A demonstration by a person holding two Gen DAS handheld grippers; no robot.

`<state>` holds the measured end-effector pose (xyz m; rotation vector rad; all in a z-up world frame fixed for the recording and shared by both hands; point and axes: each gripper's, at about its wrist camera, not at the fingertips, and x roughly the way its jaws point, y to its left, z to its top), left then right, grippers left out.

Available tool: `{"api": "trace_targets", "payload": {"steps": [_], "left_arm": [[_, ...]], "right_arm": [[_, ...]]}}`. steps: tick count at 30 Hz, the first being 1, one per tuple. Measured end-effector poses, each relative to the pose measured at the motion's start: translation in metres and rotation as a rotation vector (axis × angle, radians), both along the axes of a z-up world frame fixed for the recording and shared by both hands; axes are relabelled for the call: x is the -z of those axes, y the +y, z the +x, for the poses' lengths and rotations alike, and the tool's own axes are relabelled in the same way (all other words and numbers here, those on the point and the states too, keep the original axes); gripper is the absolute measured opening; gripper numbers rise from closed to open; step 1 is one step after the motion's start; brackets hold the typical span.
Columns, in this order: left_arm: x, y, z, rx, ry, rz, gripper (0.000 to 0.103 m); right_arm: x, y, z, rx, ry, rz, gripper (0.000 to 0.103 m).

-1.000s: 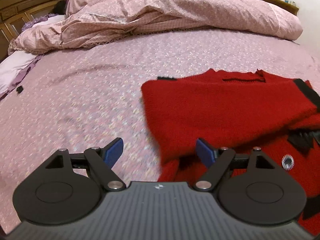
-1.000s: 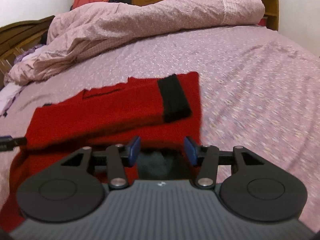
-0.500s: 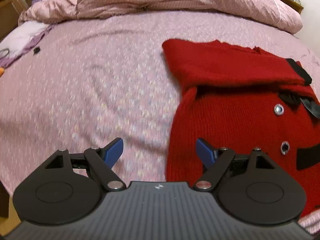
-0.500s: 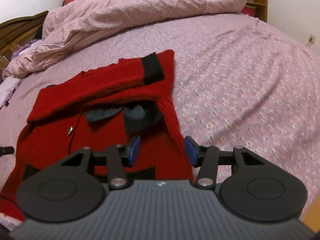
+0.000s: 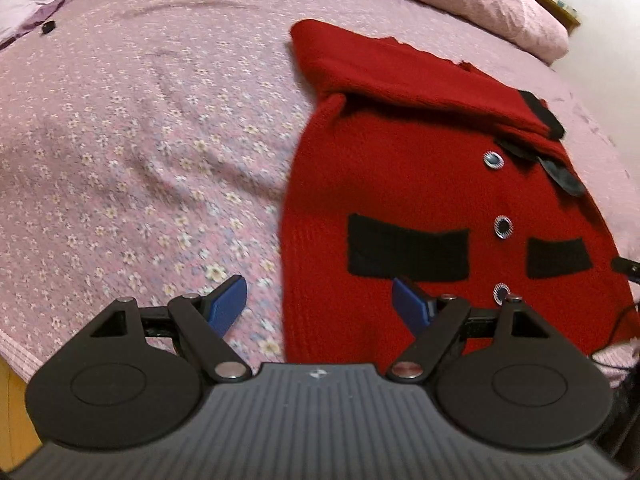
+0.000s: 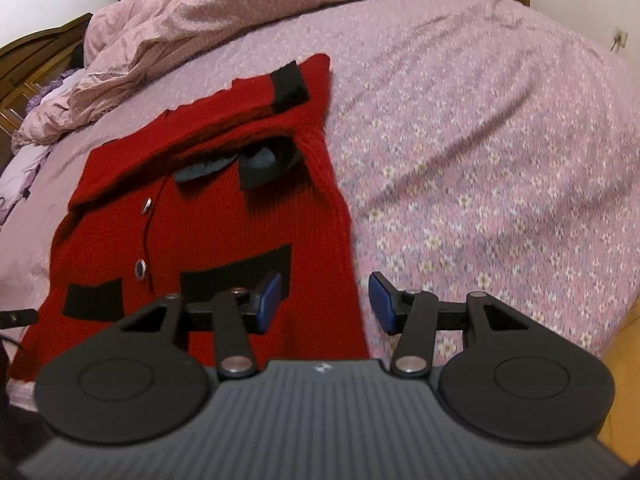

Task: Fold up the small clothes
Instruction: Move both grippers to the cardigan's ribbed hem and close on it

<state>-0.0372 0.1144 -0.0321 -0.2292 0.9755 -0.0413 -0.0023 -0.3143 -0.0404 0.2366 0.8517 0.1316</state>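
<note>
A: Where's the garment?

B: The red cardigan [image 5: 420,184] lies flat on the pink floral bedsheet [image 5: 140,140], front side up, hem toward me. In my left view it fills the right half; in my right view the same cardigan [image 6: 224,216] fills the left half.

A: Are the sleeves tucked?

B: Both lie folded across the chest near the collar, and the black cuff [image 6: 290,86] of the top one sits at the far corner. Below them I see the dark collar [image 6: 256,162], silver buttons [image 5: 503,226] down the middle, and two black pocket bands [image 5: 408,252], one each side of the buttons.

A: And your grippers?

B: My left gripper [image 5: 320,304] hangs over the cardigan's lower left edge, blue pads spread wide, nothing between them. My right gripper [image 6: 324,300] is spread too and empty, straddling the lower right edge (one pad over red knit, the other over sheet).

A: Anything else around?

B: A rumpled pink duvet [image 6: 240,12] is heaped at the far end of the bed, and a wooden headboard [image 6: 36,64] shows at the left of my right view
</note>
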Motion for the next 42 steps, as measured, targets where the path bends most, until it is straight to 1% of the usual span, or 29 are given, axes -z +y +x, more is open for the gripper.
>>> {"api": "trace_targets", "payload": {"steps": [2,5,7,13,19,26,30,32,33,34,35,36,37,38,39,42], "left_arm": [[0.001,-0.004,-0.003,0.036,0.006,-0.024,0.083],[0.004,-0.007,-0.006,0.083,0.025,-0.111,0.083],[0.008,-0.007,-0.007,0.085,0.032,-0.123,0.083],[0.009,-0.005,-0.008,0.088,0.037,-0.152,0.083],[0.012,-0.008,-0.011,0.140,0.071,-0.238,0.083],[0.020,-0.021,-0.003,0.188,0.089,-0.217,0.083],[0.028,-0.023,0.005,0.192,0.087,-0.232,0.083],[0.030,-0.024,0.008,0.194,0.086,-0.227,0.082],[0.030,-0.025,0.009,0.191,0.083,-0.220,0.081],[0.031,-0.028,0.011,0.185,0.080,-0.205,0.073],[0.031,-0.028,0.011,0.174,0.080,-0.182,0.060],[0.032,-0.028,0.012,0.164,0.084,-0.169,0.053],[0.034,-0.025,0.013,0.148,0.091,-0.167,0.040],[0.035,-0.022,0.014,0.134,0.098,-0.175,0.031],[0.036,-0.019,0.014,0.122,0.103,-0.183,0.028],[0.037,-0.014,0.016,0.120,0.111,-0.199,0.027]], "right_arm": [[0.002,-0.002,-0.003,-0.007,0.008,0.018,0.051],[0.004,-0.001,-0.008,-0.023,0.007,0.029,0.052],[0.004,0.001,-0.009,-0.038,0.008,0.022,0.053],[0.003,0.006,-0.013,-0.088,0.016,0.021,0.053],[0.004,0.008,-0.017,-0.137,0.036,0.080,0.053],[0.008,0.009,-0.017,-0.156,0.038,0.099,0.053],[0.008,0.008,-0.018,-0.166,0.030,0.102,0.053],[0.010,0.005,-0.018,-0.161,0.028,0.122,0.052],[0.011,0.004,-0.017,-0.157,0.027,0.131,0.051],[0.011,0.003,-0.017,-0.157,0.027,0.140,0.051],[0.012,0.003,-0.017,-0.158,0.026,0.145,0.051],[0.012,0.003,-0.017,-0.160,0.025,0.144,0.043],[0.012,0.003,-0.017,-0.159,0.028,0.135,0.033],[0.013,0.003,-0.016,-0.155,0.031,0.132,0.029],[0.014,0.001,-0.015,-0.149,0.034,0.143,0.022],[0.017,-0.006,-0.014,-0.131,0.034,0.214,0.018]]}}
